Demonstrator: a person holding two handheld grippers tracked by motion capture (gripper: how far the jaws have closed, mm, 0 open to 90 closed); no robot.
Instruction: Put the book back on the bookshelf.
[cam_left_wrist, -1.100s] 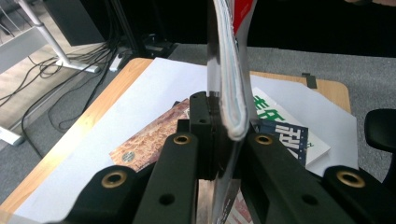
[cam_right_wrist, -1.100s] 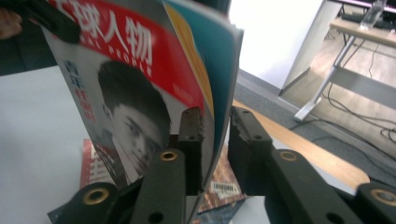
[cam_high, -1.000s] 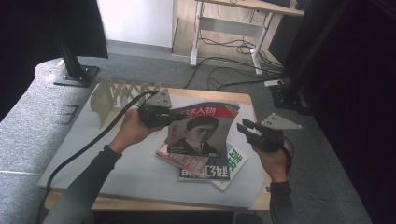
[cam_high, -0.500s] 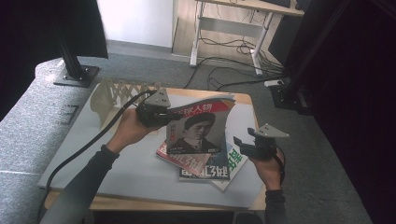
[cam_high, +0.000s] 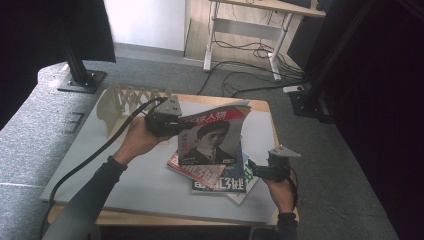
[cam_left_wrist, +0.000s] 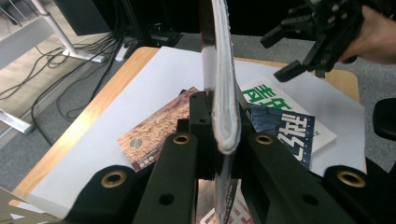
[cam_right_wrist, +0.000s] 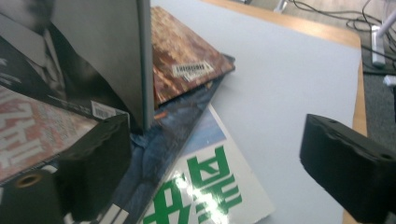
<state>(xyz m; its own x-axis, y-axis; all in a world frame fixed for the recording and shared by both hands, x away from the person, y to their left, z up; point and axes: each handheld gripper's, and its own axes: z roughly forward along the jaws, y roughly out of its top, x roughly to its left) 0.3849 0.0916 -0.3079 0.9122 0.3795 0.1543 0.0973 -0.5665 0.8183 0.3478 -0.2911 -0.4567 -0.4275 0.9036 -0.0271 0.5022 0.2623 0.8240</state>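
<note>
Magazines lie in a loose stack (cam_high: 220, 177) on the grey surface (cam_high: 125, 175). My left tongs (cam_high: 172, 125) pinch the edge of the top magazine (cam_high: 212, 137), tilting it up on edge above that stack. My right tongs (cam_high: 252, 169) have just been opening and stand spread just beside the stack's green-lettered magazine (cam_right_wrist: 210, 186), nothing gripped between them.

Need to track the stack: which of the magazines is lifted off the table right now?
The portrait-cover magazine, clamped upright in the left gripper; the others lie flat on the grey mat.
</note>
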